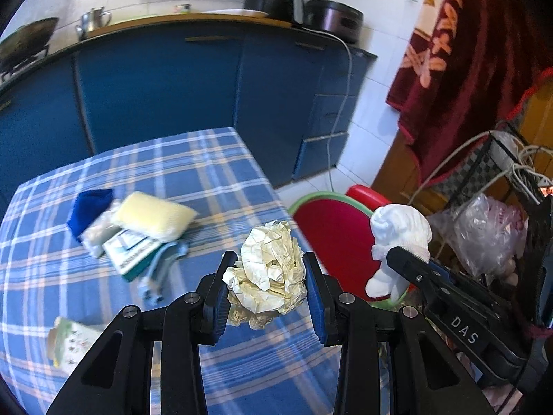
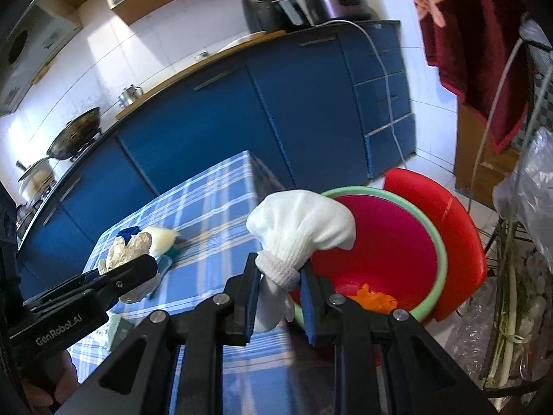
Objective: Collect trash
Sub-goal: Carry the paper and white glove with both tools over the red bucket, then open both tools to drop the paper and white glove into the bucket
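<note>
The right claw (image 2: pixel 278 276) is pinching a glove (image 2: pixel 304 228) beside the basin (image 2: pixel 433 242); the left claw (image 1: pixel 268 276) is clamping paper (image 1: pixel 273 266). Each should be releasing only over the basin.

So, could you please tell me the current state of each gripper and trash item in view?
left gripper: shut on crumpled paper ball
right gripper: shut on white glove
red basin: upright, orange scrap inside
yellow sponge: lying on table pile
</note>
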{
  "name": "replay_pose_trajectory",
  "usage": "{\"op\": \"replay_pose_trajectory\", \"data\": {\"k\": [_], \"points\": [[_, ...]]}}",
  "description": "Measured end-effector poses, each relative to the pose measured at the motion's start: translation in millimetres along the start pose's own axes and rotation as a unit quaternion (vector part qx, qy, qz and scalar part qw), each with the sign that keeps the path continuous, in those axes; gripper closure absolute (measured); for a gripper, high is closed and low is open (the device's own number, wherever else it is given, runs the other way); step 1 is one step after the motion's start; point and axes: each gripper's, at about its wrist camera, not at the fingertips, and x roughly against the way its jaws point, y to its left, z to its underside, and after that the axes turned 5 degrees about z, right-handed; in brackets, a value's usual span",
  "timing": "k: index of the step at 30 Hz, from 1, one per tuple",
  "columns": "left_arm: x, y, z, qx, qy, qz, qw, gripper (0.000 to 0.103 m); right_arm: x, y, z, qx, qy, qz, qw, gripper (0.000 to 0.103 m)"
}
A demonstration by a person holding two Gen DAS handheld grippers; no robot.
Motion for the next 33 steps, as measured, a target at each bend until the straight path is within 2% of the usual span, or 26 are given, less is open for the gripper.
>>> {"op": "replay_pose_trajectory", "data": {"k": [13, 25, 29, 33], "points": [[-58, -43, -18, -0.039, 0.033, 0.025, 0.9984, 0.064, -28, -55, -5, -0.035, 0.023, 0.034, 0.999, 0.079], [-111, -61, -18, -0.052, 0.075, 0.036, 0.9952, 0.064, -55, -89, -2, -0.061, 0.049, 0.053, 0.996, 0.078], [-119, -64, -17, -0.054, 0.083, 0.042, 0.9943, 0.063, -59, -95, -1, -0.068, 0.054, 0.052, 0.995, 0.075], [-121, -64, -18, -0.050, 0.085, 0.046, 0.9940, 0.054, -61, -97, -1, -0.073, 0.056, 0.050, 0.994, 0.067]]}}
